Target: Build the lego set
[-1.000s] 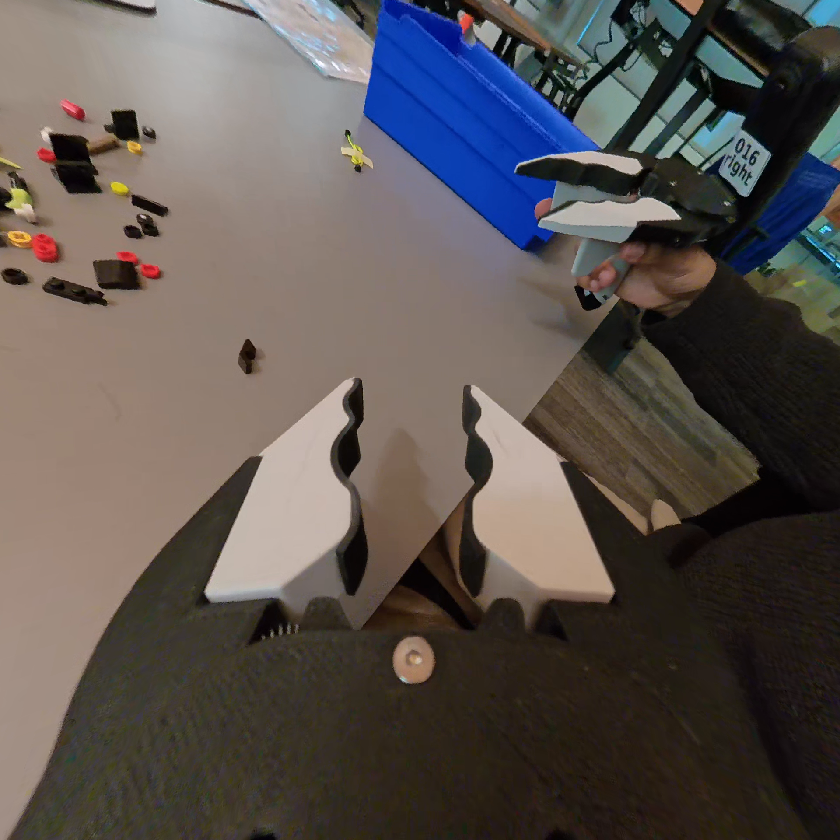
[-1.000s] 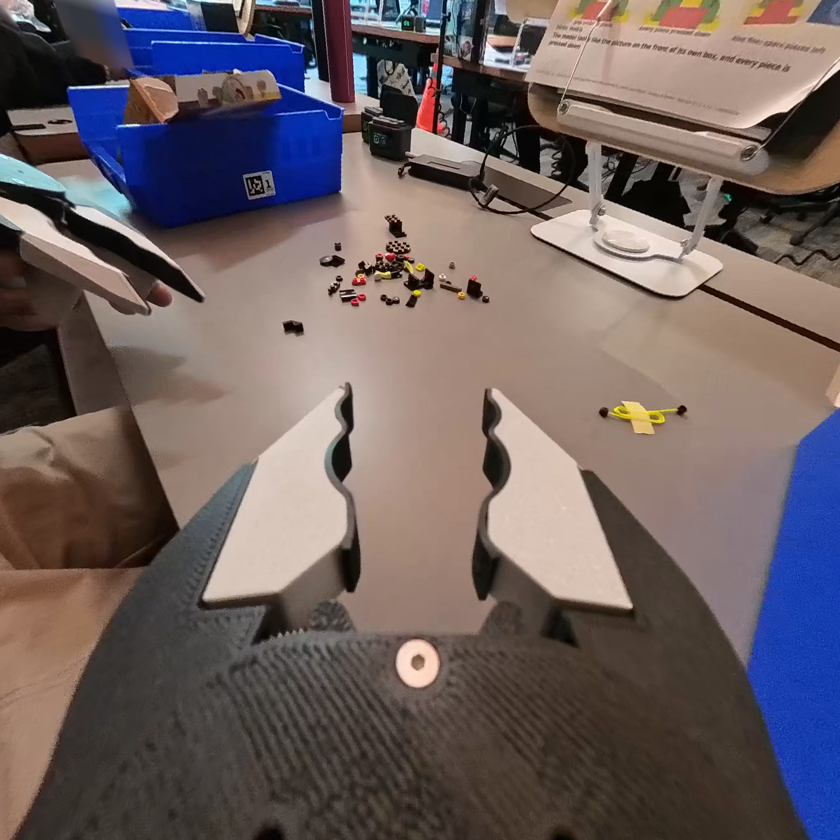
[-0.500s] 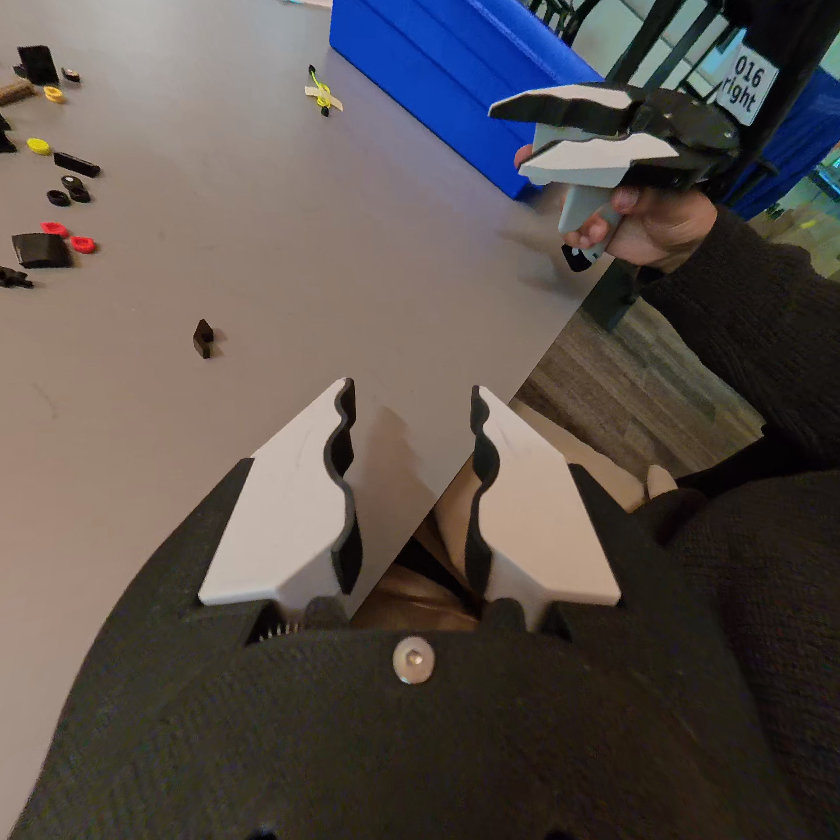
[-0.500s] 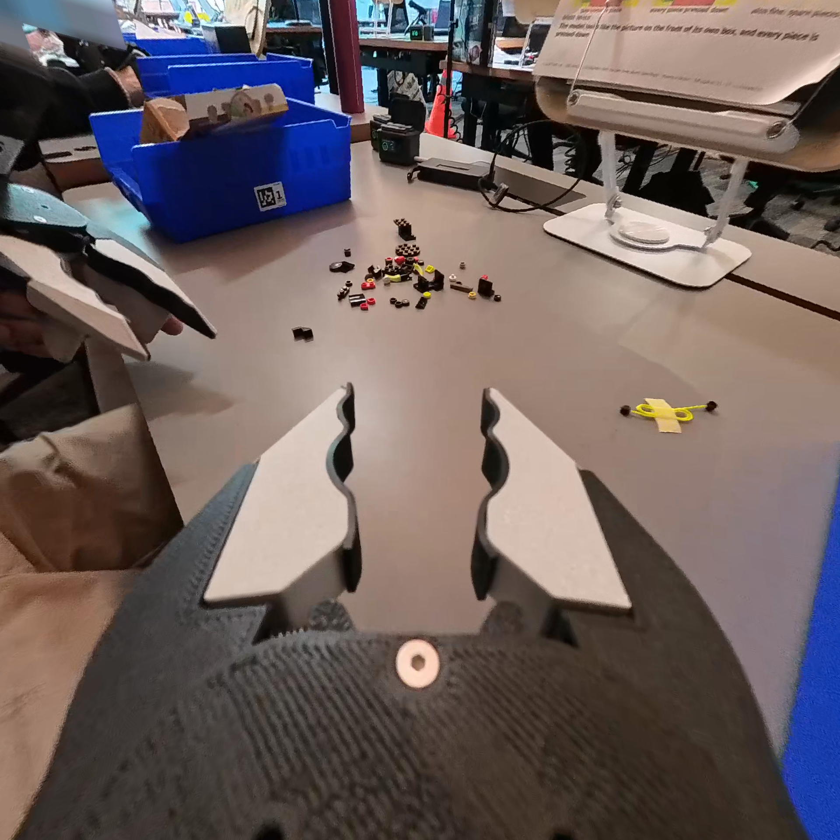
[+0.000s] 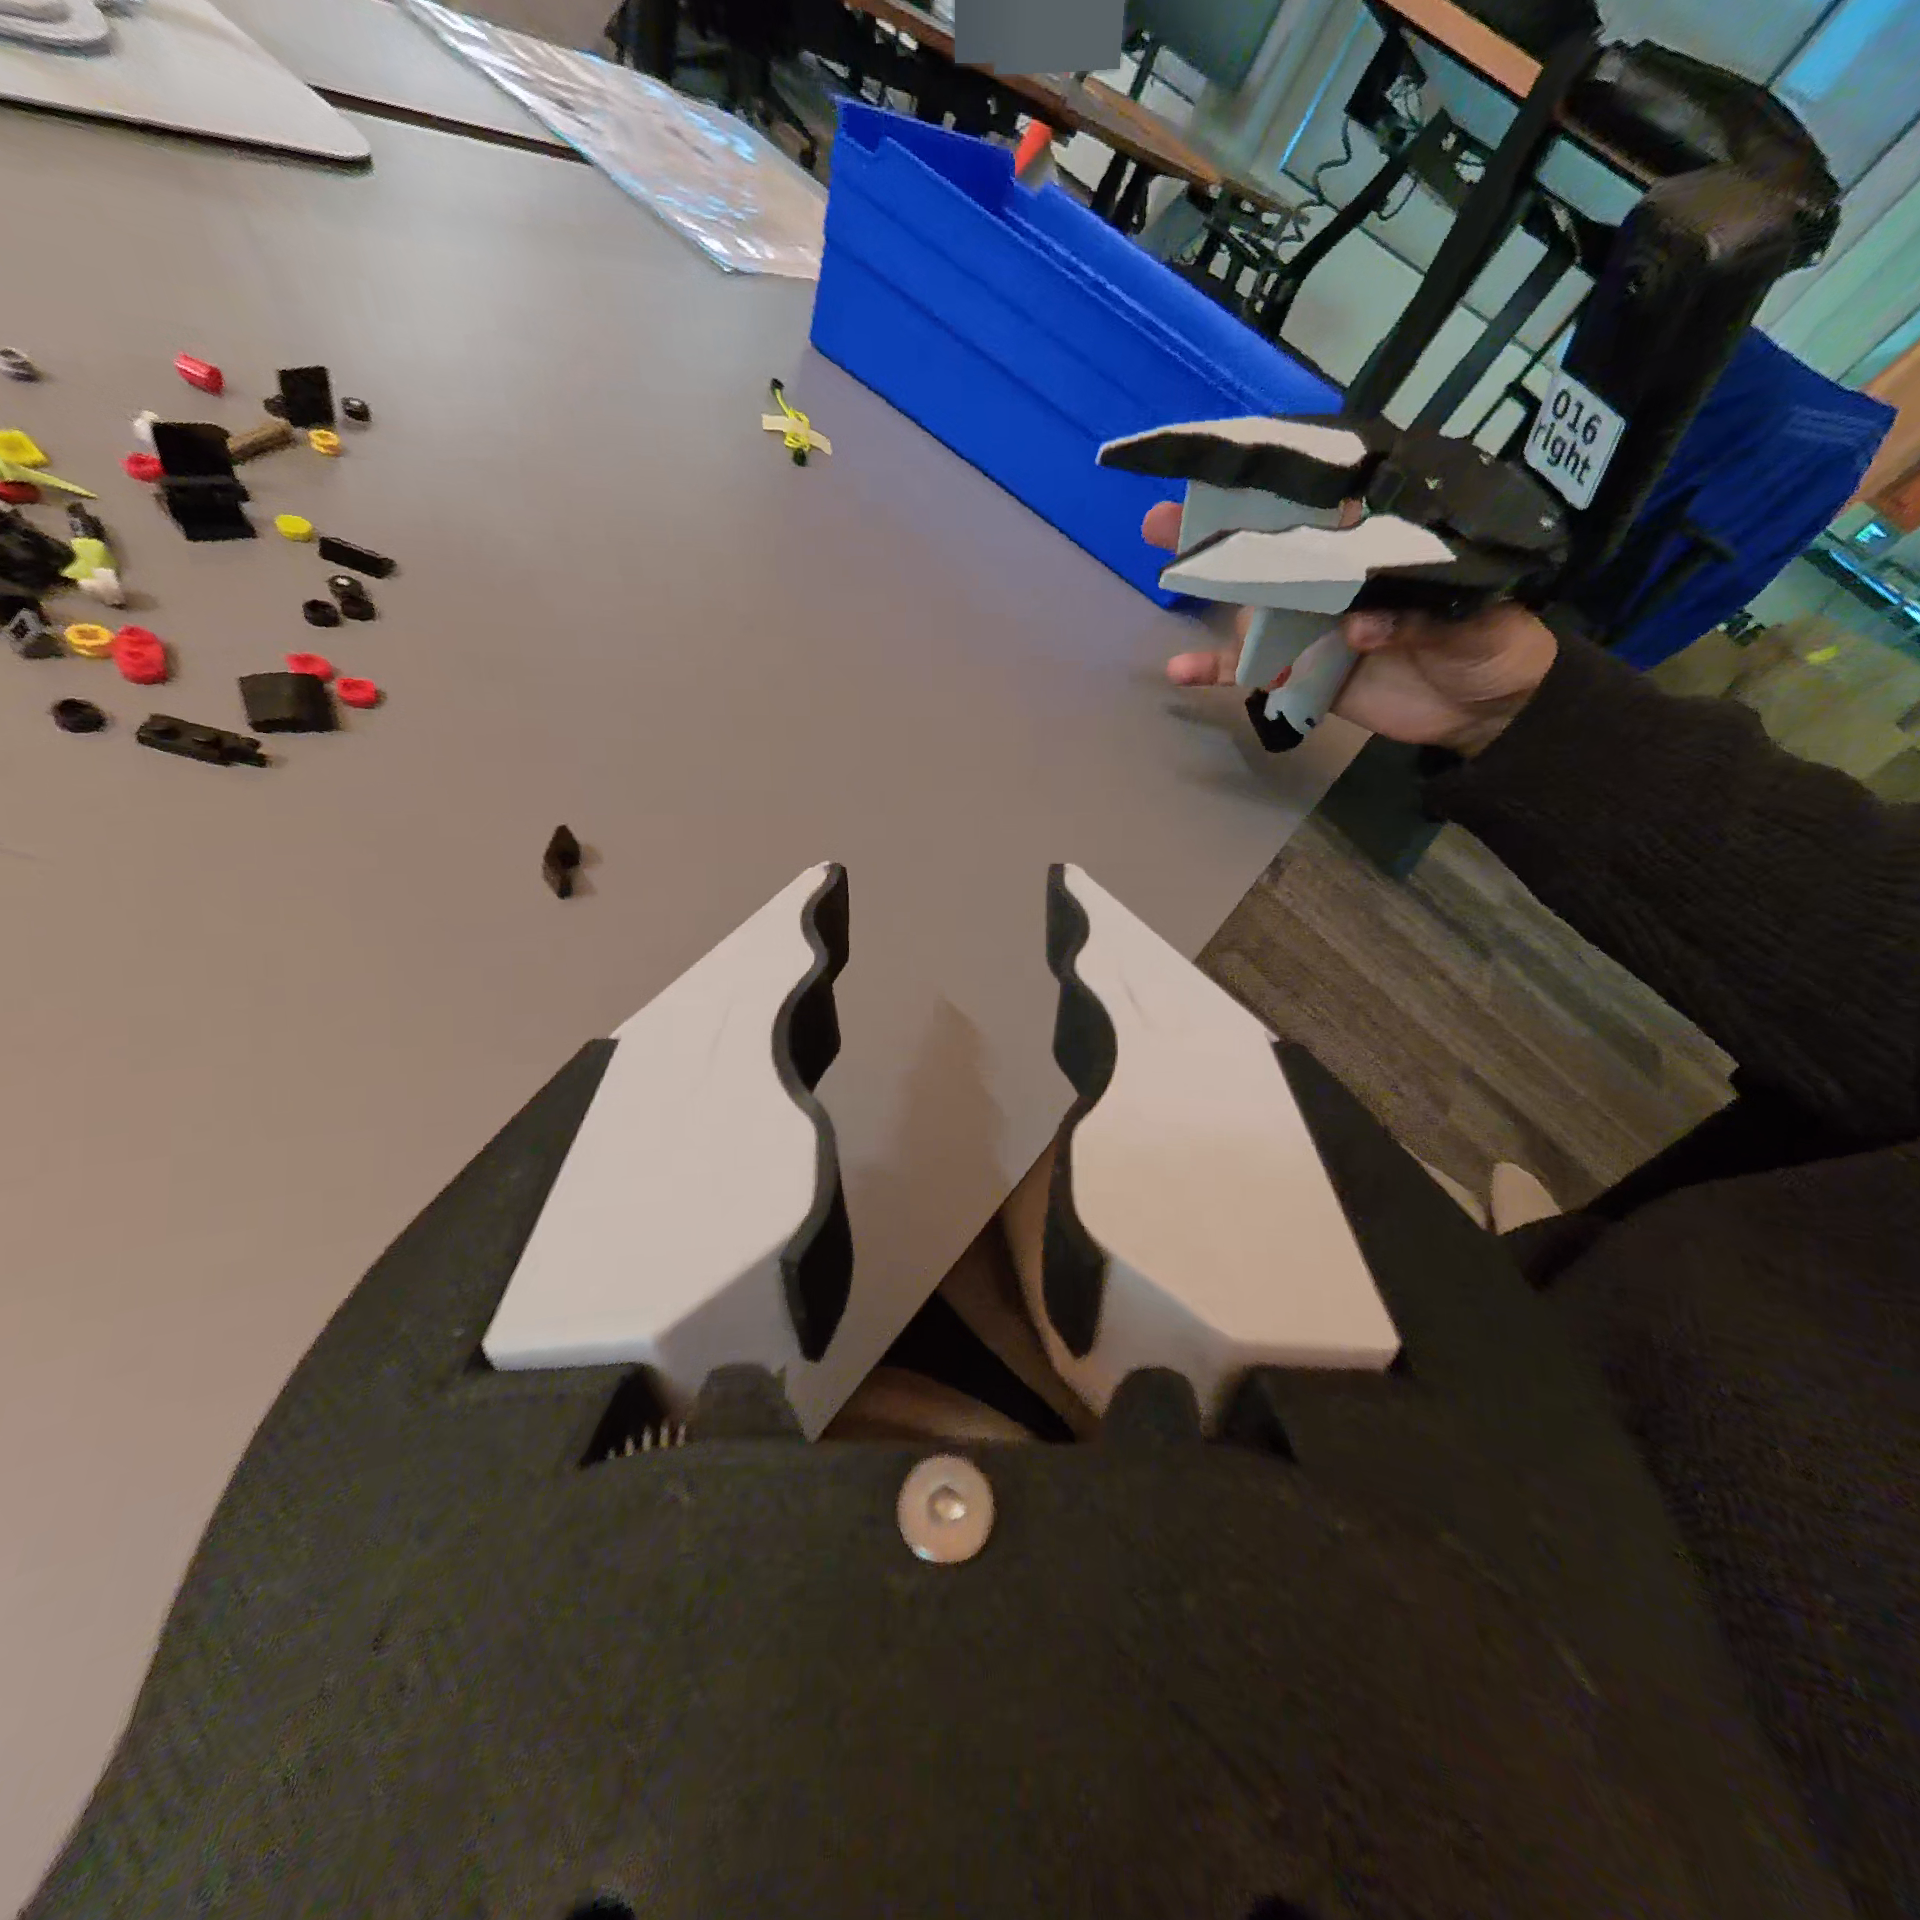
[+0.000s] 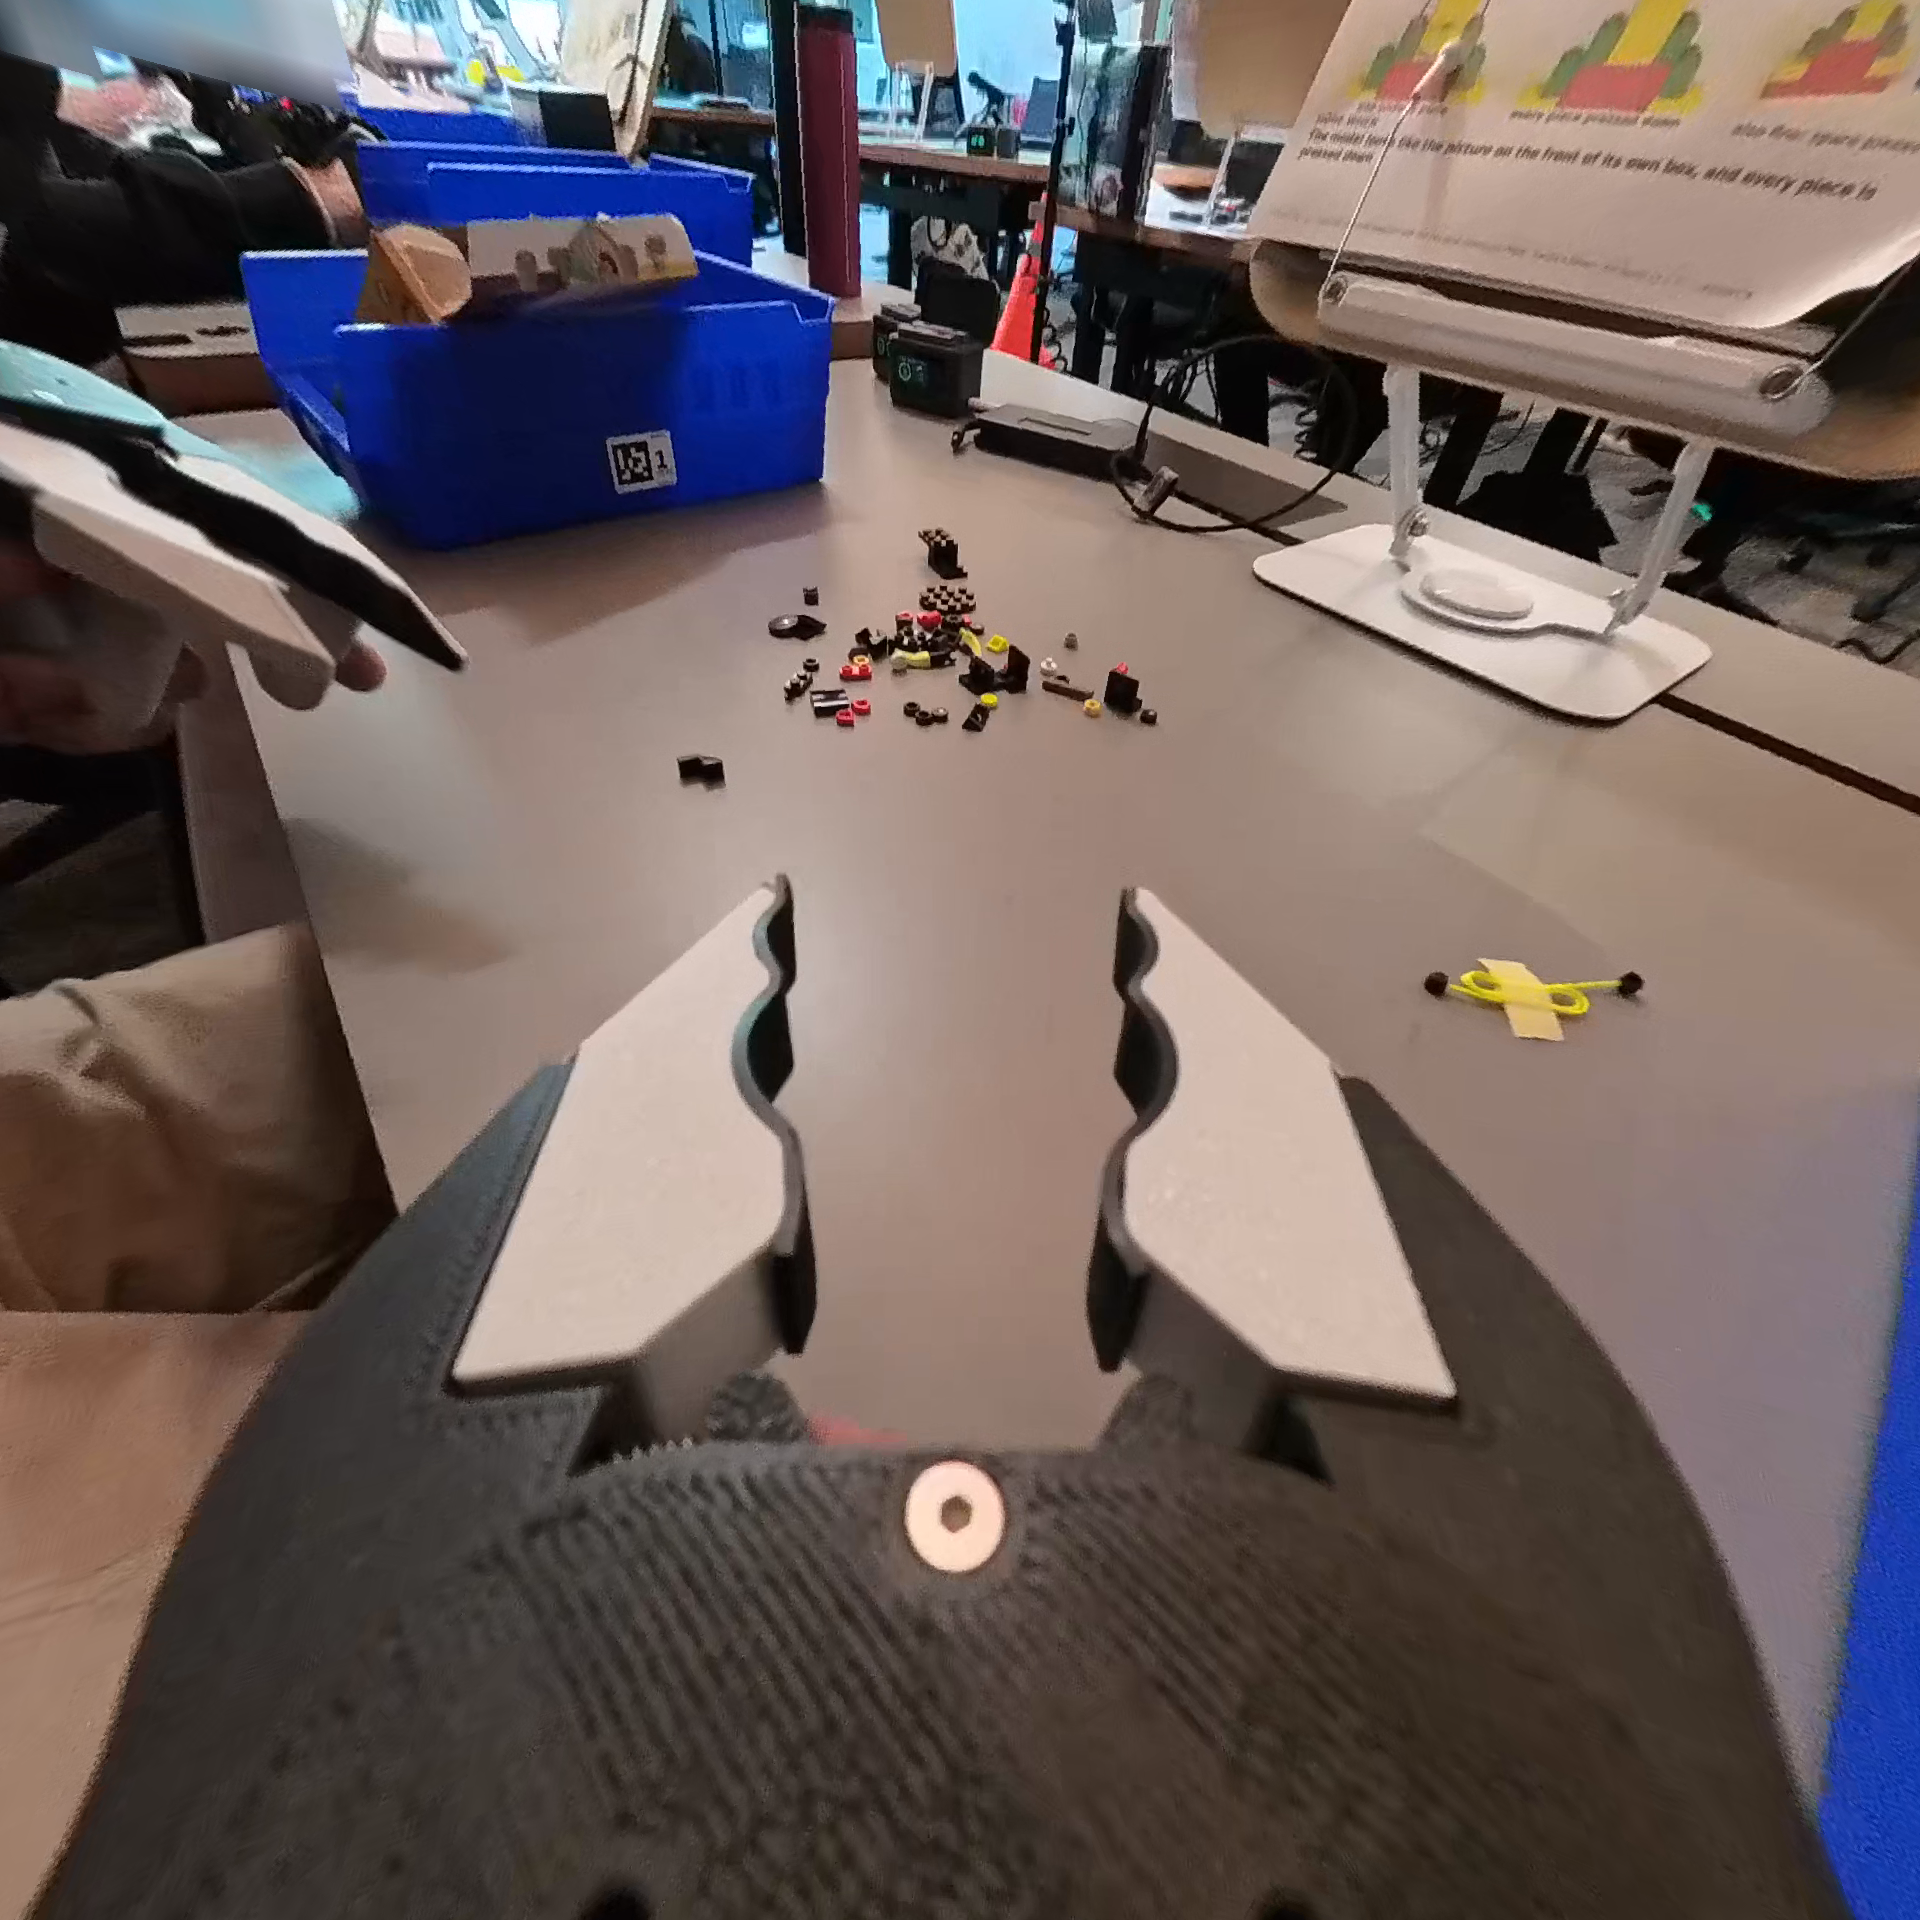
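My left gripper [image 5: 948, 878] is open and empty, held over the near corner of the grey table [image 5: 644, 582]. A lone small black brick [image 5: 561, 860] lies just to its left. My right gripper [image 6: 954, 896] is open and empty above the table; it also shows in the left wrist view [image 5: 1143, 514], held by a hand at the table's edge. The left gripper shows at the left in the right wrist view [image 6: 343, 613]. A scatter of small black, red and yellow bricks [image 6: 935, 655] lies ahead of the right gripper and also shows in the left wrist view [image 5: 197, 551]. The lone black brick [image 6: 701, 769] lies nearer.
A blue bin [image 6: 561, 384] with cardboard boxes stands at the back left. Another blue bin [image 5: 1039, 312] stands by the right gripper. A yellow cord taped to the table [image 6: 1527, 995] lies at the right. A white stand with a printed sheet [image 6: 1486, 613] is at the back right. The left tips stand about 9 cm off the lone black brick [image 6: 701, 769]. It is also in sight in the left wrist view [image 5: 556, 862].
My left gripper has swung so that more of the brick scatter shows, and its jaws have narrowed a little. My right gripper's jaws have opened wider, and it has edged forward.
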`<state>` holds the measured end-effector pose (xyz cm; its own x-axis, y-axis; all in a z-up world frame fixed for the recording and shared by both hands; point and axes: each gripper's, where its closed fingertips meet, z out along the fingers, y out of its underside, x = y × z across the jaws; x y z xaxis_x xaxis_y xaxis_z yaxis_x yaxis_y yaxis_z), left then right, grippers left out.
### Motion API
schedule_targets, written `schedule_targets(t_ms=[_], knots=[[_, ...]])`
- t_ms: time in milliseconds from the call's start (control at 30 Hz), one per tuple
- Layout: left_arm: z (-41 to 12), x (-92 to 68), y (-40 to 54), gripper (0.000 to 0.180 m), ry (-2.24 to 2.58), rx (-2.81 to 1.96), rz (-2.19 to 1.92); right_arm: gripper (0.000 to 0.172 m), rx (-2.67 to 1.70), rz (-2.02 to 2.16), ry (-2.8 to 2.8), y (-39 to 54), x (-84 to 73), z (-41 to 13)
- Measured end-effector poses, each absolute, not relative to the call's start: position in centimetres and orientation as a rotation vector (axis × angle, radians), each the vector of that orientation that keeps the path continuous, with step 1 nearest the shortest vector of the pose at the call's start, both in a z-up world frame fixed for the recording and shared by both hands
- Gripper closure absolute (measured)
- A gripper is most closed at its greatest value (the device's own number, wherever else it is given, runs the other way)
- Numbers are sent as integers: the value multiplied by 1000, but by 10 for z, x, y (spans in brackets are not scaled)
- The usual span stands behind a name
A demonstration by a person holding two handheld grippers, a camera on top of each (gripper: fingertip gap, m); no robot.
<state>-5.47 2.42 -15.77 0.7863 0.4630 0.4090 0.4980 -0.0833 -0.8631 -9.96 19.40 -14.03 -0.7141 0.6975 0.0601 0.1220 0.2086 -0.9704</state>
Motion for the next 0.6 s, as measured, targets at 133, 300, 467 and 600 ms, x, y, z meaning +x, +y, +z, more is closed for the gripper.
schedule_targets(t_ms=[133,300,467,600], knots=[[-162,-58,17,154,-807,-1712,-38,106,-756,1520,-1993,196,-99,-140],[-167,-64,7,158,-823,-1744,13,94,-794,1550,-2008,190,-102,-145],[-171,-77,-4,145,-868,-1732,34,70,-732,1579,-2054,171,-95,-156],[-177,-103,-21,149,-882,-1734,174,71,-742,1673,-2031,163,-105,-149]])
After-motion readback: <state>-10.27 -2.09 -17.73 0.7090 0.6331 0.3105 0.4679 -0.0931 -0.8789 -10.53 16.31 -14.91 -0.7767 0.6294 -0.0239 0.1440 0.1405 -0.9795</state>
